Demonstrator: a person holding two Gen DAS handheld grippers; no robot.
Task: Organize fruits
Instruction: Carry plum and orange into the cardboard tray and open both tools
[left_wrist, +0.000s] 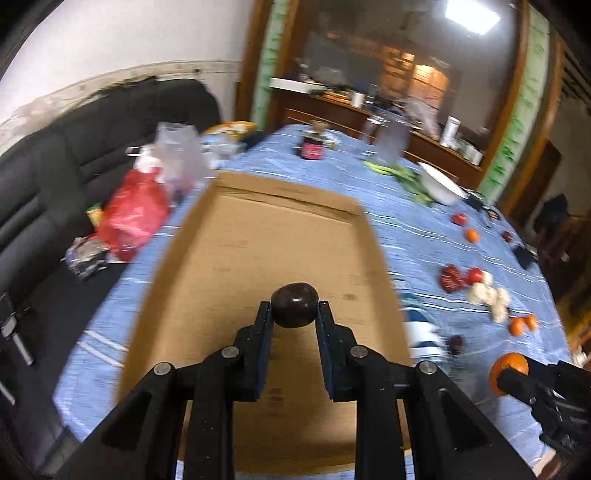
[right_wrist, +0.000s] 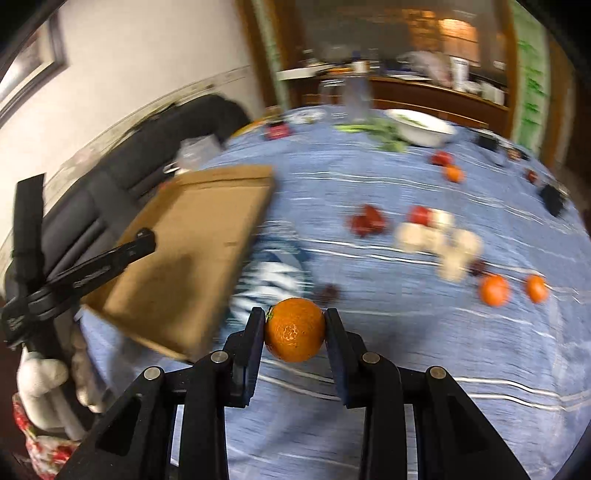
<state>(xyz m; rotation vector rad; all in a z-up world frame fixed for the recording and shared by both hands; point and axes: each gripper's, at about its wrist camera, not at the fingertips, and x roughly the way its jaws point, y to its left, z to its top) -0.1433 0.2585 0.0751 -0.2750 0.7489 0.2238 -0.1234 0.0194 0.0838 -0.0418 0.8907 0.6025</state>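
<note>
A dark plum is pinched between the pads of my left gripper, which is shut on it above the near part of a flat cardboard tray. My right gripper is shut on an orange over the blue tablecloth, to the right of the tray. In the left wrist view the right gripper shows at the lower right with the orange. In the right wrist view the left gripper reaches over the tray from the left; the plum is hidden there.
Loose on the cloth lie two oranges, red fruits and pale lumpy pieces. A white bowl and greens sit at the far side. A red bag and a black sofa are left of the table.
</note>
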